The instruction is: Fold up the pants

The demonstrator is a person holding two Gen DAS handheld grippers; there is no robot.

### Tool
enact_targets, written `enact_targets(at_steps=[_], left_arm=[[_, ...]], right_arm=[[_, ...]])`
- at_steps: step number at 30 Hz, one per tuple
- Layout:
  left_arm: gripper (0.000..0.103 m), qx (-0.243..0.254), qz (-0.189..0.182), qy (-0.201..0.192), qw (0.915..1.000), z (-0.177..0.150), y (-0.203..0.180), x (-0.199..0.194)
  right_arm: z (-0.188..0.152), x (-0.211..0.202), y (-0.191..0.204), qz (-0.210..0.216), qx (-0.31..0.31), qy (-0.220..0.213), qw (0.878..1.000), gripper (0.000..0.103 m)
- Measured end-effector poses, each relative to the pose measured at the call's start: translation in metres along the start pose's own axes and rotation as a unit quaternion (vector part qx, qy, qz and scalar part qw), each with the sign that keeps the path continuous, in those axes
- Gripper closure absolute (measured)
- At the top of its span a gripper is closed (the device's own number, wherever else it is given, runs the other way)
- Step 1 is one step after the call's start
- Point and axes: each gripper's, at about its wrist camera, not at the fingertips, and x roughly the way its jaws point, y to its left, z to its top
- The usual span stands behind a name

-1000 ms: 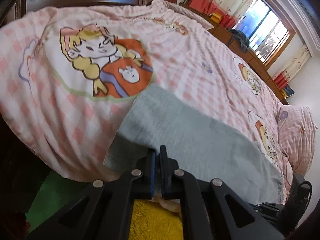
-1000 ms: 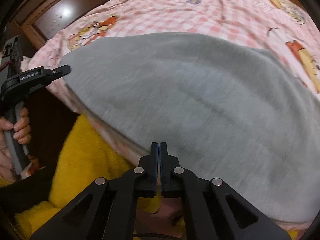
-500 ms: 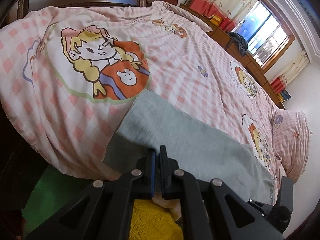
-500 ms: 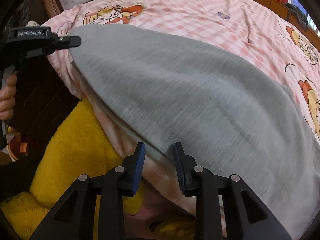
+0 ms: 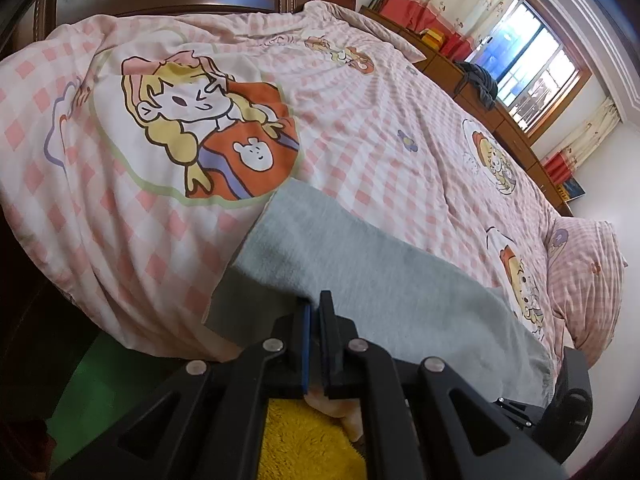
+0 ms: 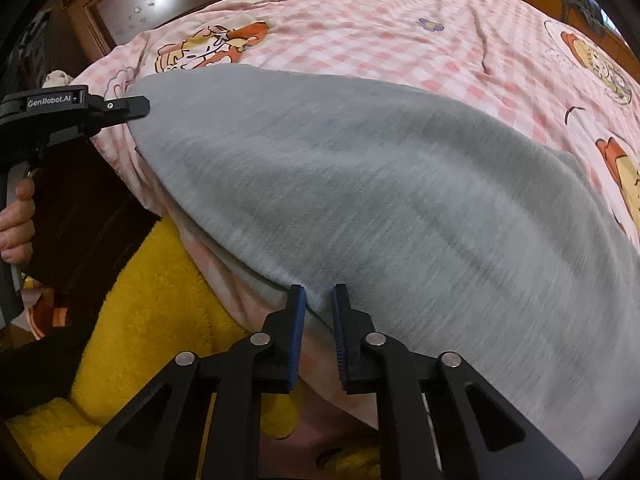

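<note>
The grey pants [image 6: 380,184] lie spread flat along the near edge of the bed; they also show in the left wrist view [image 5: 384,276]. My left gripper [image 5: 315,304] is shut on the pants' near edge at their left end; it shows from the side in the right wrist view [image 6: 136,106]. My right gripper [image 6: 319,294] is open, its jaws straddling the near edge of the pants without pinching it. Part of the right gripper's body [image 5: 568,396] shows at the lower right of the left wrist view.
The pants rest on a pink checked quilt [image 5: 360,120] with cartoon prints. A pillow [image 5: 584,280] lies at the right end. A dark wooden footboard [image 6: 160,4] stands at the left. A yellow fluffy sleeve [image 6: 140,320] is below the bed edge. A window [image 5: 528,64] is behind.
My right gripper opened and let go of the pants' edge, then narrowed slightly around it. My left gripper stayed shut on the pants, which settled flat on the quilt.
</note>
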Motion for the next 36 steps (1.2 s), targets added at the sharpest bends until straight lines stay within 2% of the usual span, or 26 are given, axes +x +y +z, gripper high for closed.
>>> enact_targets(at_steps=[3,12,18,21,23,25,27,28,30,32,34,36], left_arm=[[0.099,-0.001,0.0,0.003,1.0,0.0,0.001,0.001],[0.099,0.007,0.015,0.006,0.9998,-0.003,0.008,0.003],[0.099,0.006,0.032,0.024,0.9992,-0.015,0.021,0.018],[0.098,0.01,0.047,0.037,0.9982,-0.022,0.027,0.032],[0.097,0.018,0.062,0.039,0.9971,-0.025,0.027,0.036],[0.094,0.029,0.073,0.039,0.9961,-0.024,0.026,0.034],[0.085,0.053,0.103,0.034,0.9927,-0.023,0.022,0.027],[0.078,0.066,0.122,0.028,0.99,-0.023,0.02,0.022],[0.075,0.098,0.14,0.01,0.9852,-0.021,0.012,0.009],[0.069,0.116,0.138,-0.004,0.9837,-0.018,0.004,-0.002],[0.06,0.125,0.117,-0.018,0.9851,-0.012,-0.008,-0.01],[0.057,0.131,0.097,-0.028,0.9862,-0.005,-0.021,-0.007]], right_arm=[[-0.001,-0.002,0.001,0.002,-0.001,-0.003,1.0,0.101],[-0.005,-0.026,-0.002,0.073,-0.006,-0.016,0.997,0.102],[-0.007,-0.012,0.0,0.063,-0.018,0.002,0.998,0.102],[-0.007,0.001,0.002,0.044,-0.028,0.015,0.999,0.102],[-0.006,0.002,0.0,0.046,-0.023,0.02,0.998,0.101],[-0.004,-0.005,-0.004,0.059,-0.007,0.019,0.998,0.101],[0.0,-0.018,-0.014,0.075,0.02,0.006,0.997,0.101],[0.002,-0.028,-0.023,0.082,0.036,-0.007,0.996,0.099],[0.007,-0.045,-0.044,0.081,0.069,-0.038,0.994,0.09],[0.013,-0.054,-0.065,0.068,0.094,-0.06,0.991,0.087],[0.023,-0.055,-0.094,0.034,0.128,-0.073,0.988,0.087],[0.033,-0.05,-0.124,0.025,0.161,-0.08,0.983,0.087]])
